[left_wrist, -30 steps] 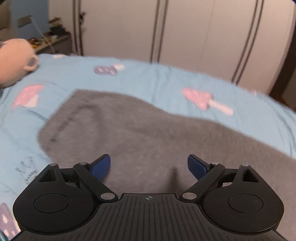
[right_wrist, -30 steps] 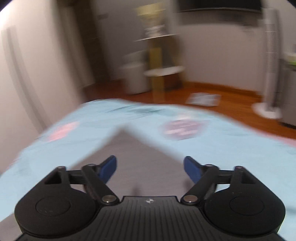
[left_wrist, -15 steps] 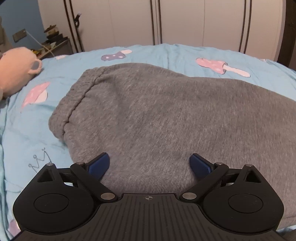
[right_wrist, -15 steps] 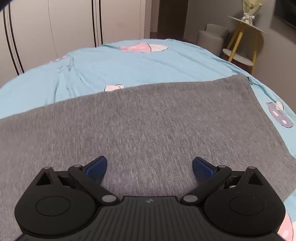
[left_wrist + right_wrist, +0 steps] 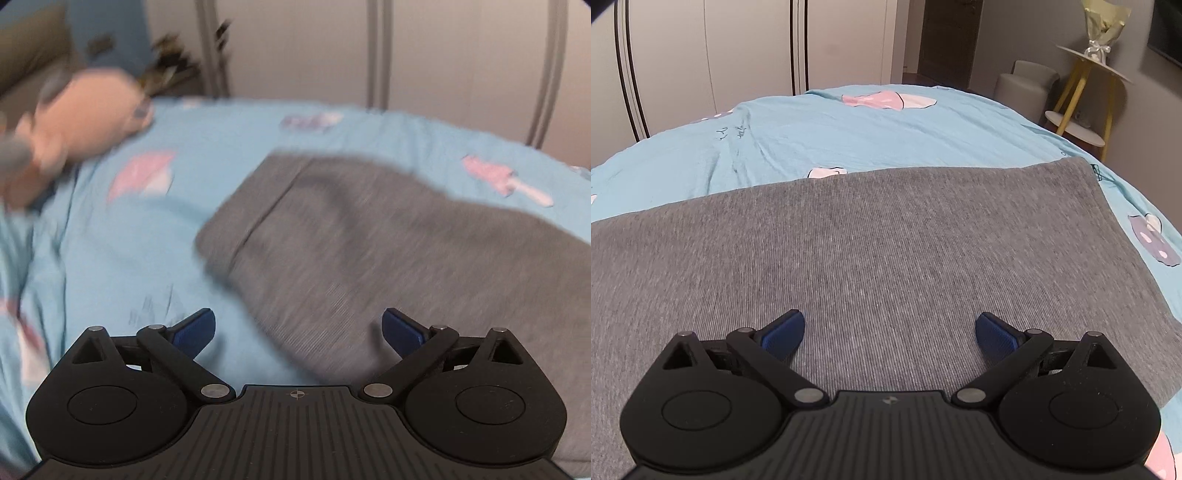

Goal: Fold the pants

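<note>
pants (image 5: 871,251) | grey knit, laid flat on blue bed sheet (image 5: 886,133) | waistband end (image 5: 258,221) at 10 o'clock in left view

Motion blur is smearing the whole left wrist view: the pink plush toy (image 5: 74,122) at far left and the pants' (image 5: 369,236) waistband are losing detail, and the right edge is cutting the pants off.
</note>
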The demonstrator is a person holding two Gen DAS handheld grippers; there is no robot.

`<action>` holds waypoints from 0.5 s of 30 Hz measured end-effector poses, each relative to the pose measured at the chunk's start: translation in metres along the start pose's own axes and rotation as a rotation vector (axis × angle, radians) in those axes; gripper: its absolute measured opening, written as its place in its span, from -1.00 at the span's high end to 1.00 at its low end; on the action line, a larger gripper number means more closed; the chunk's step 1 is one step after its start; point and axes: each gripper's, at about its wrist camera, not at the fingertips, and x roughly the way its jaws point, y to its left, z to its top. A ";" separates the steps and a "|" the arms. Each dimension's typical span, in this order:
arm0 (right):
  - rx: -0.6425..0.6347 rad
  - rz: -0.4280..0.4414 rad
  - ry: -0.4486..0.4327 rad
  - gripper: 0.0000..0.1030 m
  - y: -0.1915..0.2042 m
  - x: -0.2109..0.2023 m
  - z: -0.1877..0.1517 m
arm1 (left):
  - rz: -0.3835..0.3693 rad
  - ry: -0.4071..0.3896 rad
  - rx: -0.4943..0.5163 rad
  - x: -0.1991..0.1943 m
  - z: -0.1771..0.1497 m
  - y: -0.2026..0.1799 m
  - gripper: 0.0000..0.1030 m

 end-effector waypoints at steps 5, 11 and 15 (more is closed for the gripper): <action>-0.008 0.007 -0.006 -0.92 -0.001 0.000 0.000 | -0.073 -0.050 0.177 0.011 0.032 -0.071 -0.96; -0.010 0.008 -0.022 -0.92 -0.001 0.001 0.000 | -0.185 -0.048 0.208 0.038 0.063 -0.144 -0.96; -0.002 0.004 -0.043 -0.92 -0.001 0.004 0.000 | -0.271 -0.026 0.148 0.058 0.079 -0.161 -0.95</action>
